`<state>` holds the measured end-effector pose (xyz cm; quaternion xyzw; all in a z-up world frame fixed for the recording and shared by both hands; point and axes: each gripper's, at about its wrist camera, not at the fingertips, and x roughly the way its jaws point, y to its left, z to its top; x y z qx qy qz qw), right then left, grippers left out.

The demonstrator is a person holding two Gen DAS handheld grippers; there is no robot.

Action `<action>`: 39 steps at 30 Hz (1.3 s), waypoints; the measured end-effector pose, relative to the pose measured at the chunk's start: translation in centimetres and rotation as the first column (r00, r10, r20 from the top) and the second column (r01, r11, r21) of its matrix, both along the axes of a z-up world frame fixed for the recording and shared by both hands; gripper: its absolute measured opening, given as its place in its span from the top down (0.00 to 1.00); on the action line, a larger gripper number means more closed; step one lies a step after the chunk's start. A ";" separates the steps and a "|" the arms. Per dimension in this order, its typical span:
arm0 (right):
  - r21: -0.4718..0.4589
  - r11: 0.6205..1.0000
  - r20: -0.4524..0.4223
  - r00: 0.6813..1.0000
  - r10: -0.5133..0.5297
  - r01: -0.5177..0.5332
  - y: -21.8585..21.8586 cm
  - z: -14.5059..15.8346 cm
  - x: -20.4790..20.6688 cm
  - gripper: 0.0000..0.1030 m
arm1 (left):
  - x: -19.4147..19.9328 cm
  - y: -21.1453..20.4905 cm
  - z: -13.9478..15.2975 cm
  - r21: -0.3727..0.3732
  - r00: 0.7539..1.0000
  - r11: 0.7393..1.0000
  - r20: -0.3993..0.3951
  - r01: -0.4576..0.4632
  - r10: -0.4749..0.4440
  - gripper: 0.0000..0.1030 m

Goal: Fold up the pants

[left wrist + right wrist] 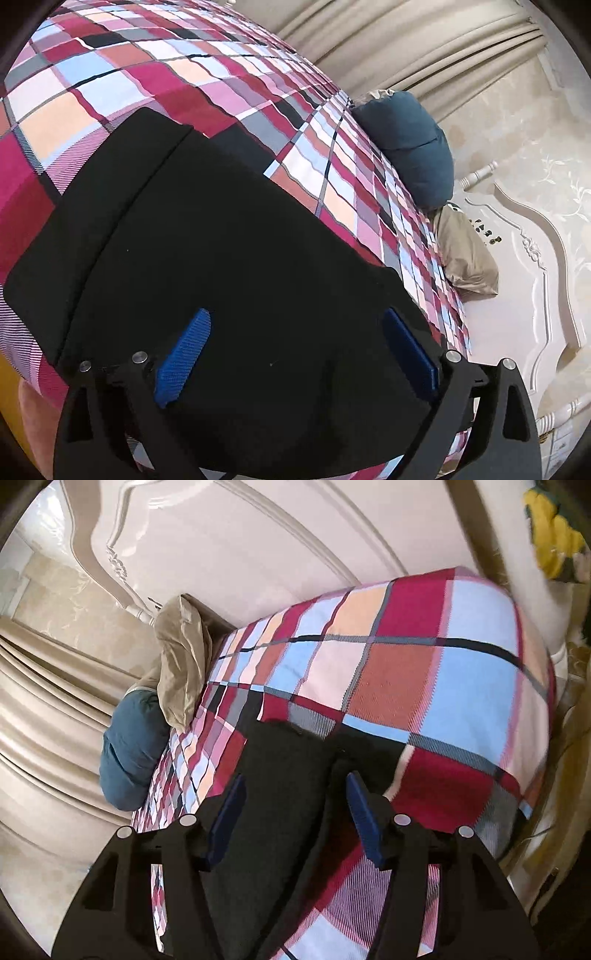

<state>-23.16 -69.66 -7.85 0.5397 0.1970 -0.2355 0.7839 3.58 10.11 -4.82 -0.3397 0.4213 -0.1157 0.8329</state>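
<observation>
Two grippers work over black pants (207, 240) lying flat on the plaid bed (110, 85). Left gripper (295, 354): jaws spread wide, released, above the fabric. Right gripper (295, 812): jaws apart, straddling the pants, gripping nothing. Blue pillow (410, 147) lies by the headboard (524, 266).

both grippers look like the same build tbh. left gripper (295, 332): matte black plastic frame w/ triangular cutouts, round silver screws at the pivots, bright blue ribbed fingers (184, 354). right gripper (295, 797): same black linkage arms, silver screw heads, darker blue ribbed pads (364, 821). no cables or skin visible.
</observation>
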 end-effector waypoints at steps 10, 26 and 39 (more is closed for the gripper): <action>0.031 1.000 0.018 1.000 0.002 -0.003 0.1 0.1 -0.2 0.43 | 0.3 -1.1 0.1 0.070 1.000 0.997 -0.013 0.025 -0.024 0.05; -0.011 1.000 0.030 0.999 0.022 -0.021 0.2 -0.4 -0.4 0.95 | 0.2 -1.5 0.2 0.110 0.999 0.993 -0.007 0.047 -0.046 0.05; -0.005 1.000 -0.025 0.999 0.023 -0.023 -2.8 -0.7 -2.5 0.31 | 0.4 -1.9 0.1 0.134 0.997 0.988 -0.004 0.074 -0.074 0.05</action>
